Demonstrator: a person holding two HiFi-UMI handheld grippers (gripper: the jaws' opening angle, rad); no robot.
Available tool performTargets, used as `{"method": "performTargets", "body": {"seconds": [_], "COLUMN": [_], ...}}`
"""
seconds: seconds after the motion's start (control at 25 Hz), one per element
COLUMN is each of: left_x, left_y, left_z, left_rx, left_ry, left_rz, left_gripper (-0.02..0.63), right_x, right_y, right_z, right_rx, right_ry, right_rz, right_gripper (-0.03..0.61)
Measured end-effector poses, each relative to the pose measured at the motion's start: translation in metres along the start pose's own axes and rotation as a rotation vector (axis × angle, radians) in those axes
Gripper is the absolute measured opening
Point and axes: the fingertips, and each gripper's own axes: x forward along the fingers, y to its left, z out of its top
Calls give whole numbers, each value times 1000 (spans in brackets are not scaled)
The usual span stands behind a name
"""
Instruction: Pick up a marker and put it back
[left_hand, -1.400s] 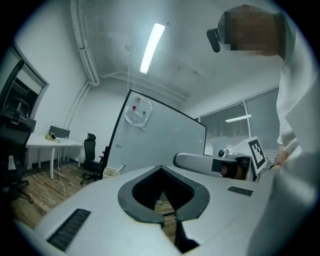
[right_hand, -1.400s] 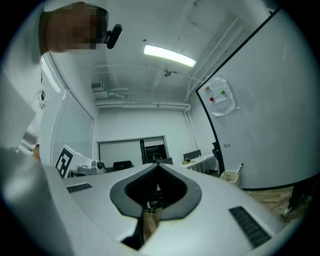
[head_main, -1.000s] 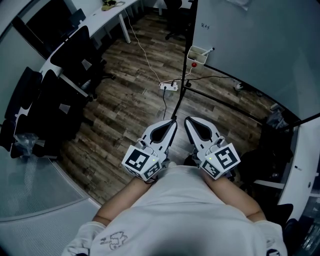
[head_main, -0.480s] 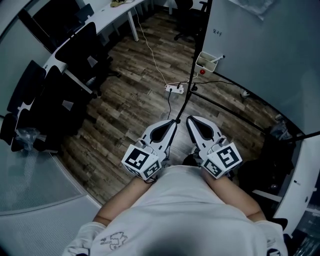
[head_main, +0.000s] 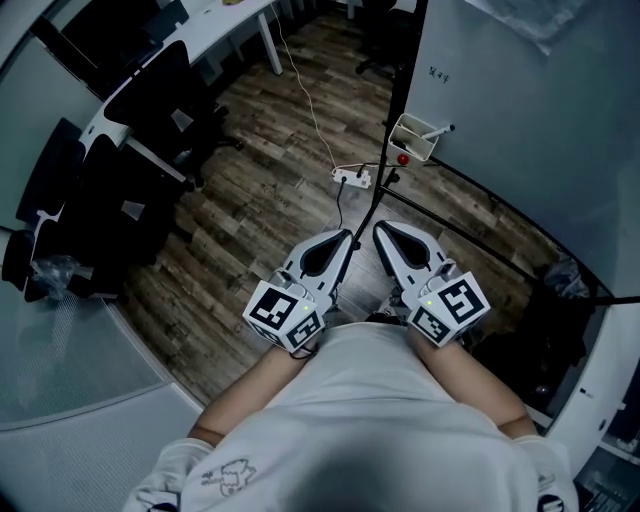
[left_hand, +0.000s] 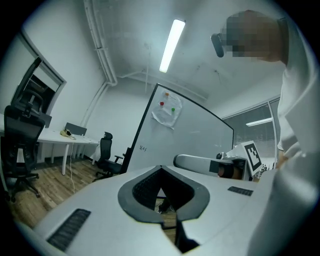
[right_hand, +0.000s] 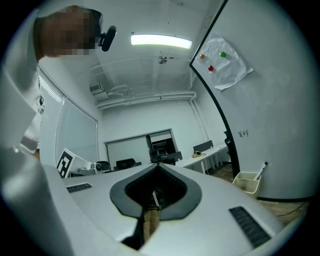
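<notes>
A marker (head_main: 441, 130) stands tilted in a small white tray (head_main: 415, 138) fixed to the whiteboard (head_main: 520, 110); a red magnet (head_main: 402, 158) sits just below the tray. The right gripper view shows the same tray (right_hand: 246, 182) and marker (right_hand: 261, 170) low at the right, against the whiteboard (right_hand: 270, 110). My left gripper (head_main: 346, 235) and right gripper (head_main: 378, 229) are held side by side close to my body, well short of the tray. Both are shut with nothing between the jaws, as the left gripper view (left_hand: 160, 167) and the right gripper view (right_hand: 159, 165) confirm.
A white power strip (head_main: 352, 178) with a cable lies on the wooden floor near the whiteboard's black stand (head_main: 395, 120). Black office chairs (head_main: 150, 105) and a white desk (head_main: 225, 20) stand at the left. A clear floor mat (head_main: 60, 370) lies at lower left.
The view has shifted toward the whiteboard: the tray with the marker now sits lower and closer in the head view. Both grippers stay shut and together, raised slightly.
</notes>
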Motion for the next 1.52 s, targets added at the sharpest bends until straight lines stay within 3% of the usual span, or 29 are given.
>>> {"method": "performTargets", "body": {"seconds": [0.44,0.88,1.12,1.52], "left_x": [121,183,219,279], "left_y": [-8,18,43,94], "left_z": [-1,-2,8,9], "left_rx": [5,-5,15,13], "left_ry": [13,59,63,155], "left_rz": [-3,-58,-124,-282], "left_gripper": [5,5,5,5], "right_x": [-19,-4,16,55], "right_y": [-114,-172,-206,-275], "right_z": [24,36,39,36], "right_rx": [13,25,26,89], "right_ry": [14,-10,-12,-34], "right_rz": [-21,-83,-166,-379], "right_gripper": [12,12,12,14]}}
